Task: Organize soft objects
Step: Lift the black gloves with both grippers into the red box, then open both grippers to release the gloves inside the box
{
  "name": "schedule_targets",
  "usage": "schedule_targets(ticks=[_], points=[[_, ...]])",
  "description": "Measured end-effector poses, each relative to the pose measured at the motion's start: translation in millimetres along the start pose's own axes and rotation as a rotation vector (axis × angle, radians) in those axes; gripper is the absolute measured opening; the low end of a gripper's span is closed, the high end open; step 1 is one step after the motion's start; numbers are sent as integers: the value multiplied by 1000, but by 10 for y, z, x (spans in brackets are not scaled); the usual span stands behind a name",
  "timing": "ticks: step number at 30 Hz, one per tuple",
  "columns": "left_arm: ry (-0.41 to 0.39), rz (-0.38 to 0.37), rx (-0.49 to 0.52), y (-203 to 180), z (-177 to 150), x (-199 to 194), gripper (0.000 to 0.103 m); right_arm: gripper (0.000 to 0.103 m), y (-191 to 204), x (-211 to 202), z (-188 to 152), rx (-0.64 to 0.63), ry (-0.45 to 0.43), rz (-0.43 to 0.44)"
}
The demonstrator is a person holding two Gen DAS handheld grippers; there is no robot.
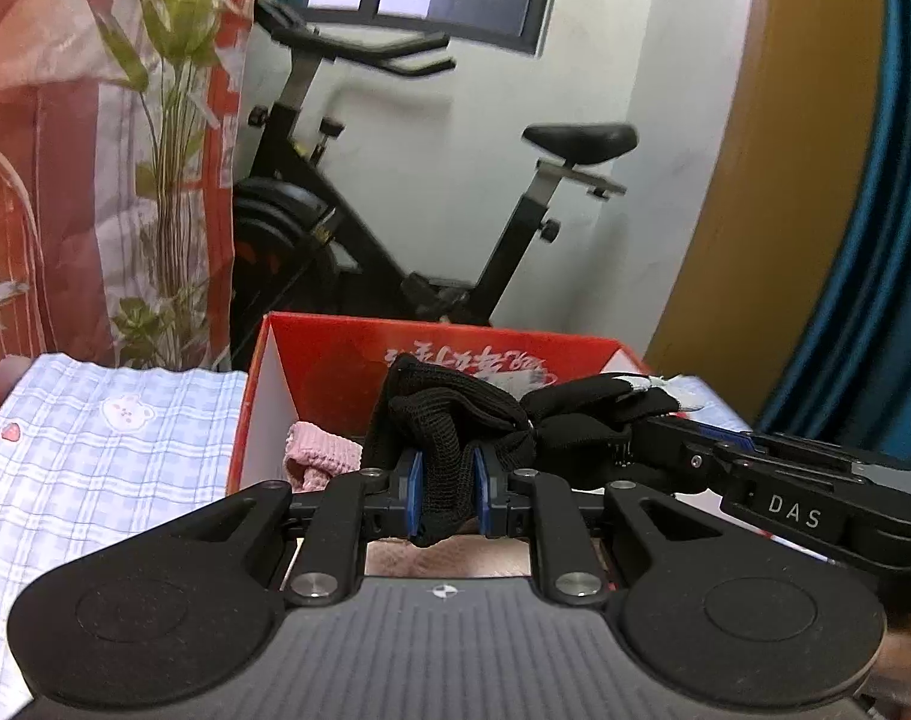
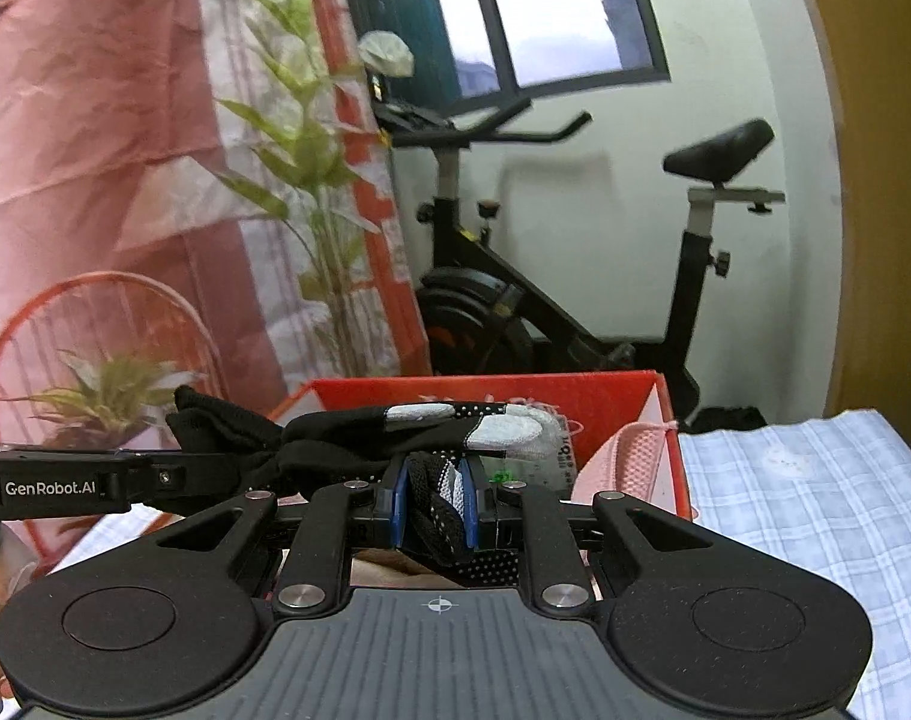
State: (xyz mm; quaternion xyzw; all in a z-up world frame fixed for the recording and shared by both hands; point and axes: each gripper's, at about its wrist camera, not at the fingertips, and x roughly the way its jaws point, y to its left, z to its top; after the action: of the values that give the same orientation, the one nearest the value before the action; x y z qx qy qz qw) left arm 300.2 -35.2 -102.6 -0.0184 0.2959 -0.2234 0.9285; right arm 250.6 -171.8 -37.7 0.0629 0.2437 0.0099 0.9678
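Note:
A black knit glove with grey fingertip patches hangs stretched between my two grippers, just in front of an open red cardboard box. My left gripper is shut on the glove's black cuff end. My right gripper is shut on the dotted finger end of the same glove. In the left wrist view the right gripper reaches in from the right. In the right wrist view the left gripper's body enters from the left; its tips are hidden by cloth. A pink knit item lies inside the box.
The box stands on a blue checked cloth that covers the surface. Behind it are a black exercise bike, a potted green plant, a red and white curtain and a red wire chair. A blue curtain hangs at right.

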Motion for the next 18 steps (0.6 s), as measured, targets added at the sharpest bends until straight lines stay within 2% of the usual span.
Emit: schedule_targets(ticks=[7,8,9,10,11,12,13,15,18], points=[[85,49,-20,48,28,325,28,16,-114,392,-78,48,78,-58],[92,55,-19,45,19,340,33,16,-134,426,-107,57,91,-64],[96,64,-12,40,4,341,47,17,-156,459,-131,65,102,-71],[98,76,-1,30,-12,330,56,17,-177,484,-158,71,114,-79],[93,85,9,26,-23,312,71,17,-192,502,-183,73,126,-87],[84,90,15,23,-34,283,81,17,-204,512,-201,72,133,-93],[76,96,16,24,-29,259,84,18,-208,509,-212,69,135,-98],[67,115,7,27,-24,197,96,26,-211,485,-221,57,132,-106],[59,141,-14,53,5,85,102,32,-204,414,-219,46,120,-120]])
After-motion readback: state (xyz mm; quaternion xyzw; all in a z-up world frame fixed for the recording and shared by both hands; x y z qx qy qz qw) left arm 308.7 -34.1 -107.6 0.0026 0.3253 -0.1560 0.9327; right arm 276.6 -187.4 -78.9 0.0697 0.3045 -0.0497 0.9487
